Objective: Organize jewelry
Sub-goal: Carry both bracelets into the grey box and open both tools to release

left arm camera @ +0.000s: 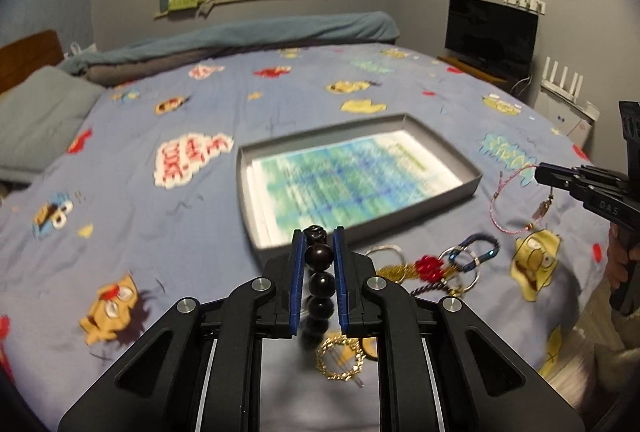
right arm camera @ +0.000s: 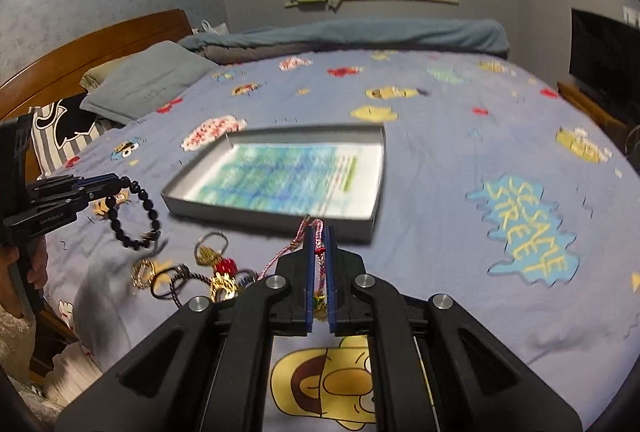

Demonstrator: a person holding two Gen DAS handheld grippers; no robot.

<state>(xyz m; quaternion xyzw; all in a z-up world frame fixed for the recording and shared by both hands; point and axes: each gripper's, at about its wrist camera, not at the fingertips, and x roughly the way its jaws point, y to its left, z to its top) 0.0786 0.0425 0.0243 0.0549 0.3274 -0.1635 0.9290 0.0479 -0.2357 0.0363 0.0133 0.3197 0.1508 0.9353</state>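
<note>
Gripping a dark bead bracelet (left arm camera: 319, 274), the left gripper (left arm camera: 319, 244) has its jaws clamped on it above the bed (left arm camera: 160, 224), before the tray (left arm camera: 472, 182). Right view: right gripper (right arm camera: 319, 244) clamps a pink cord bracelet (right arm camera: 318, 232); more jewelry (right arm camera: 212, 272) lies left.

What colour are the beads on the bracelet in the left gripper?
Dark, near-black glossy beads on the bracelet; clearest in the right wrist view.

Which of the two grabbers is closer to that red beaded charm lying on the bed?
Left. The left gripper, holding the black bead bracelet, hangs almost directly above the red beaded charm. The right gripper, clamped on a pink cord bracelet, is further to the side.
</note>
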